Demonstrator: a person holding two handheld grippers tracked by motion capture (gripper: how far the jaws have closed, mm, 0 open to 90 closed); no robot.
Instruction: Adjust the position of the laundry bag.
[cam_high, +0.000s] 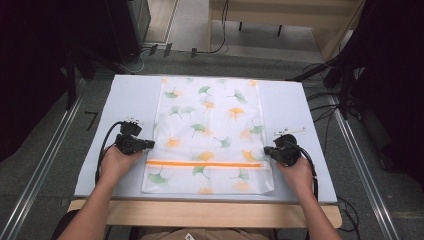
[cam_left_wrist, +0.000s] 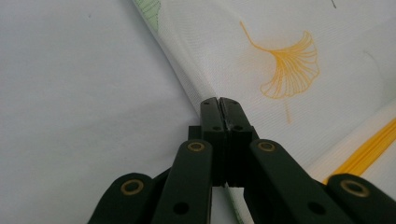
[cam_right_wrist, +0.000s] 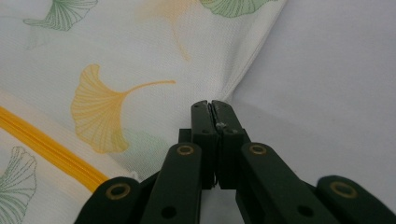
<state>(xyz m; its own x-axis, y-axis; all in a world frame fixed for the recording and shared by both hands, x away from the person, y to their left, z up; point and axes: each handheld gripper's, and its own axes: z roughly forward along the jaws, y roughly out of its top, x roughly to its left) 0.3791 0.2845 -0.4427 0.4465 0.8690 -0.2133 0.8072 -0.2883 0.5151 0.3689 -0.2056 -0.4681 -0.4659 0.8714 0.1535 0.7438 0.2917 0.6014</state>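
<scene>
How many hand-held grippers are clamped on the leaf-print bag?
2. The left hand-held gripper pinches the leaf-print bag at its left edge, just above the orange zipper. The right hand-held gripper pinches its right edge at about the same level. Both jaws are shut on fabric.

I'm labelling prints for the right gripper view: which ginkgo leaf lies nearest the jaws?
The large orange leaf just left of the right gripper, stem pointing right. The green leaves sit farther off at the frame's edges, and the faint orange one lies higher up.
</scene>
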